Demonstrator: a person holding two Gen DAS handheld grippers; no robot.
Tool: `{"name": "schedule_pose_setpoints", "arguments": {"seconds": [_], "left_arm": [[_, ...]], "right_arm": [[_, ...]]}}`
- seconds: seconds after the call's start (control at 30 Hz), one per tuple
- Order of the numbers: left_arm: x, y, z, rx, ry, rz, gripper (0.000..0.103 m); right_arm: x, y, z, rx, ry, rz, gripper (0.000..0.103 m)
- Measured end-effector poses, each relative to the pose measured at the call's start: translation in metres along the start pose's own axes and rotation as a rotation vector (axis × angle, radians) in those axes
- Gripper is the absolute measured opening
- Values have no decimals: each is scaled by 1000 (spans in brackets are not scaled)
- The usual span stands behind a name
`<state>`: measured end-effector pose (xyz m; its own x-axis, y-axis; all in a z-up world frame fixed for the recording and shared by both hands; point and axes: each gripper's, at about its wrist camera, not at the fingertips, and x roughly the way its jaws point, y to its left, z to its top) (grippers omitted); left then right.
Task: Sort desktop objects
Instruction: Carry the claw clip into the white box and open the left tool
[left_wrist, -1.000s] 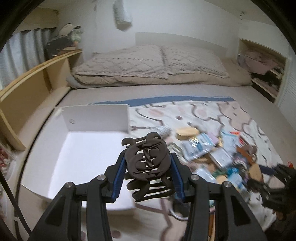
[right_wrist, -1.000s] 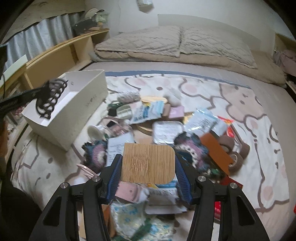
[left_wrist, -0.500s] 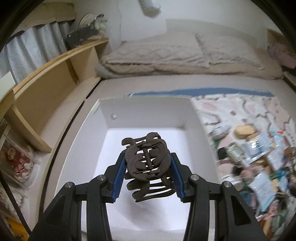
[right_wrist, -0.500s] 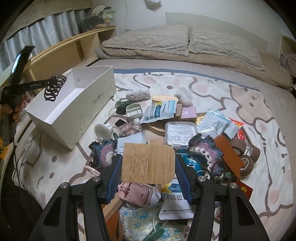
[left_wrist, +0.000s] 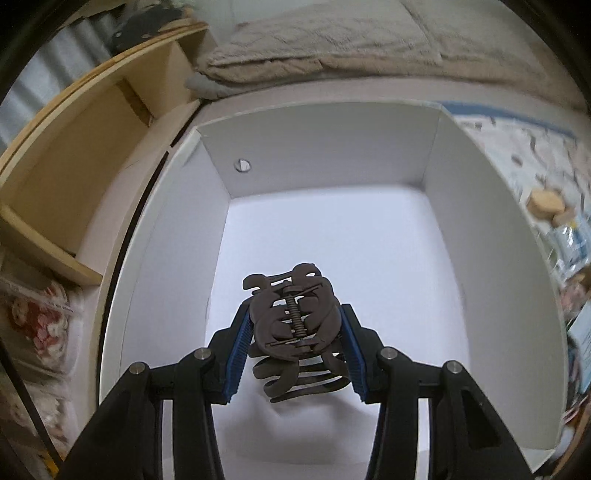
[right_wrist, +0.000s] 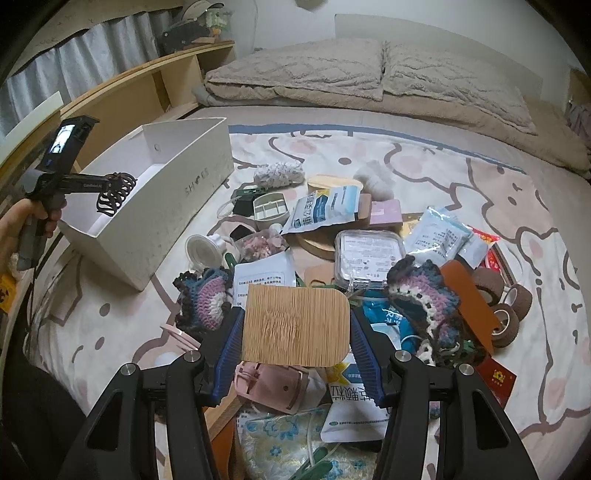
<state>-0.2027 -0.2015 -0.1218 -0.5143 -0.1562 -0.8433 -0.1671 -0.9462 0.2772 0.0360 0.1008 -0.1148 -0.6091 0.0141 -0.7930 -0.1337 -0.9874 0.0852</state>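
My left gripper (left_wrist: 295, 325) is shut on a dark brown hair claw clip (left_wrist: 291, 328) and holds it inside the open white box (left_wrist: 325, 147), just above its bare floor. The right wrist view shows the same gripper (right_wrist: 110, 184) with the clip (right_wrist: 114, 194) over the box (right_wrist: 177, 206). My right gripper (right_wrist: 295, 332) is shut on a square bamboo board (right_wrist: 295, 325) and holds it above the pile of mixed objects (right_wrist: 351, 240) on the patterned sheet.
A wooden shelf unit (left_wrist: 74, 166) runs along the left of the box. Pillows and a folded blanket (right_wrist: 369, 66) lie at the far end of the bed. The pile holds packets, crochet pieces (right_wrist: 424, 291), tape rolls (right_wrist: 506, 314) and a plastic container (right_wrist: 369, 254).
My left gripper has carried the claw clip leftward from the pile, over the box and down into it. My right gripper has drawn back a little with the bamboo board.
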Motion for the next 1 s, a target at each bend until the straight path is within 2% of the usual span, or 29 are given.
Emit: {"name": "schedule_pose_setpoints", "arguments": {"seconds": [0.27,0.57,0.87,0.9,1.0], "left_arm": [[17,-9,4,115,107,22,47],[37,-4,4,102,208,-6,47],[45,7,4,72,241,-5,47],[47,4,5,71,239,-3,48],[46,7,6,59,233,-8,63]], "right_arm": [[8,1,-1,1,18,8,57],[12,1,-1,2,29,14,57],[13,3,-1,3,33,17,57],[13,4,-1,1,33,16,57],[13,6,0,-2,31,16,57]]}}
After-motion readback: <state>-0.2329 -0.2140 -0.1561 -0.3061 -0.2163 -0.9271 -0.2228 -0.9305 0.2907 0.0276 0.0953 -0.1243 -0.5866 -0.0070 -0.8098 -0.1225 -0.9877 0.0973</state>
